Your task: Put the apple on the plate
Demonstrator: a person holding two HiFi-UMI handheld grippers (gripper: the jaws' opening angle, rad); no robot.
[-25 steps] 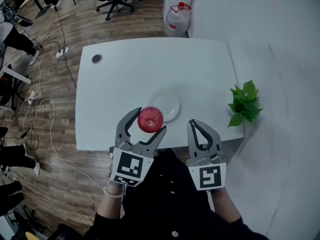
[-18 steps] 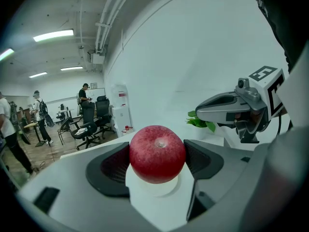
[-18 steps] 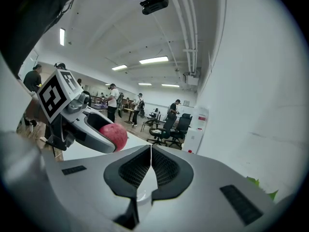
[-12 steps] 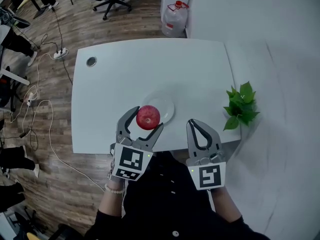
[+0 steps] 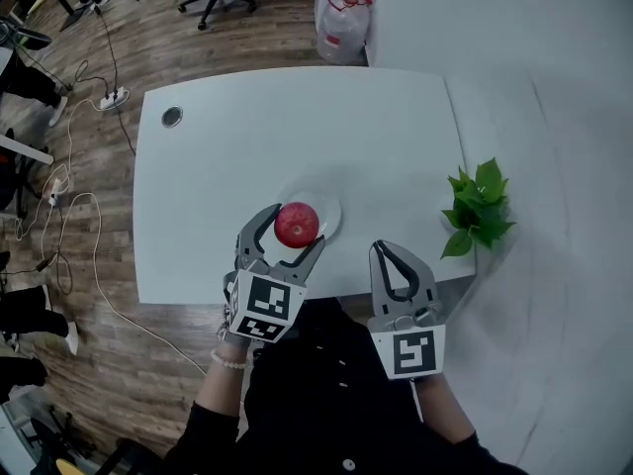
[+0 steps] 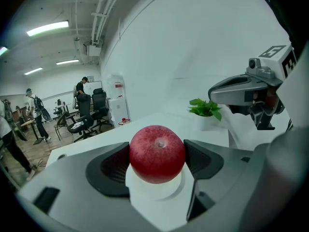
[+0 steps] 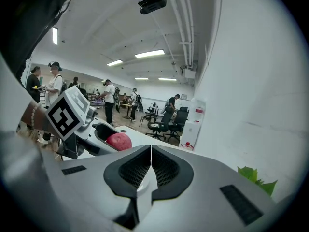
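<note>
Forward since a second ago: left gripper (image 5: 296,229) now has the apple (image 5: 296,225) over the plate's (image 5: 330,212) near-left part, where before it hung short of the rim. Jaws stand apart by just the fruit's width, pads pressed to both sides of it. Cannot tell whether the apple touches the plate. Left forearm reaches forward over the table (image 5: 247,156) edge. Right gripper (image 5: 395,256) sits right of the plate, nearer the person, jaws pressed together with nothing between them. Potted plant (image 5: 480,206) stands well right of the plate.
</note>
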